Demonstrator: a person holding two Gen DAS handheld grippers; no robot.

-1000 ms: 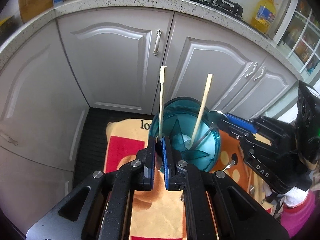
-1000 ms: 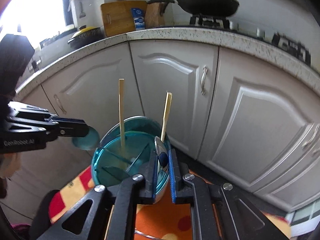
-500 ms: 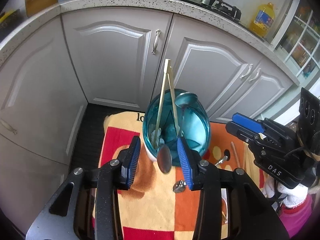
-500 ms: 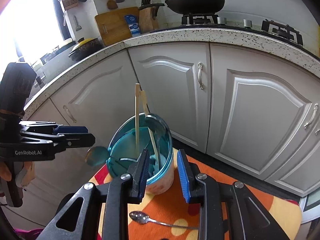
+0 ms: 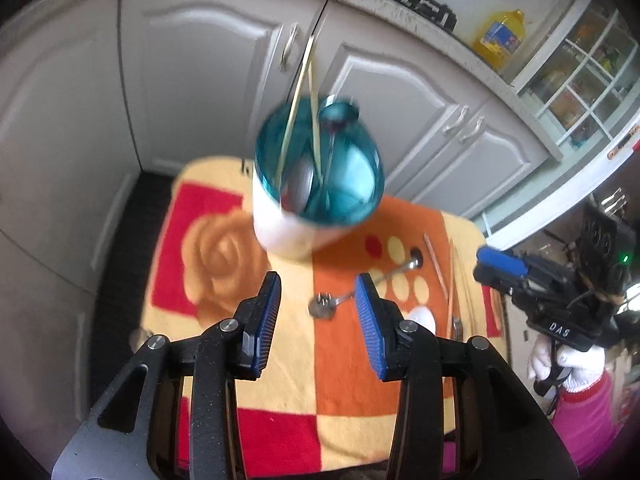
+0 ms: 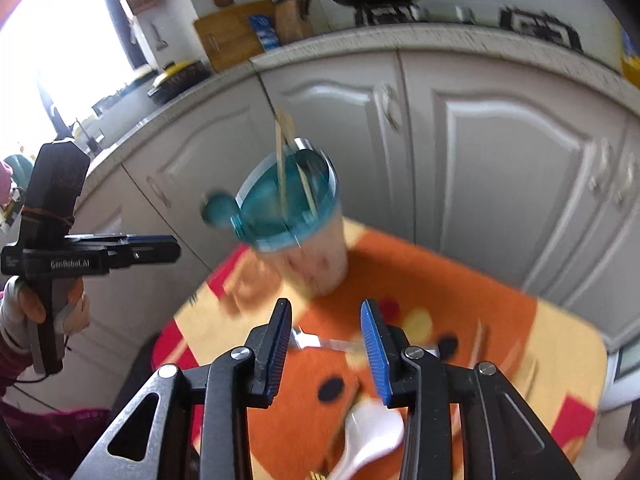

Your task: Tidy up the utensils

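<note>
A utensil holder (image 5: pixel 316 192) with a teal divided top and a white body stands at the far side of a small table; it also shows in the right wrist view (image 6: pixel 296 216). Two wooden chopsticks (image 5: pixel 302 92) and two metal spoons (image 5: pixel 338 114) stand in it. My left gripper (image 5: pixel 316 312) is open and empty, above a metal spoon (image 5: pixel 332 302) lying on the cloth. My right gripper (image 6: pixel 324 344) is open and empty above the same spoon (image 6: pixel 320 342). A white spoon (image 6: pixel 368 436) lies near it. Both views are blurred.
The table wears an orange, red and yellow cloth (image 5: pixel 224 248). More chopsticks (image 5: pixel 440 272) and cutlery lie at its right side. Grey kitchen cabinets (image 5: pixel 200 60) stand close behind the table. The other gripper (image 5: pixel 532 284) hovers at the table's right edge.
Both grippers let go of their utensils into the holder, opened wide and pulled back and up from it. The chopsticks now lean together.
</note>
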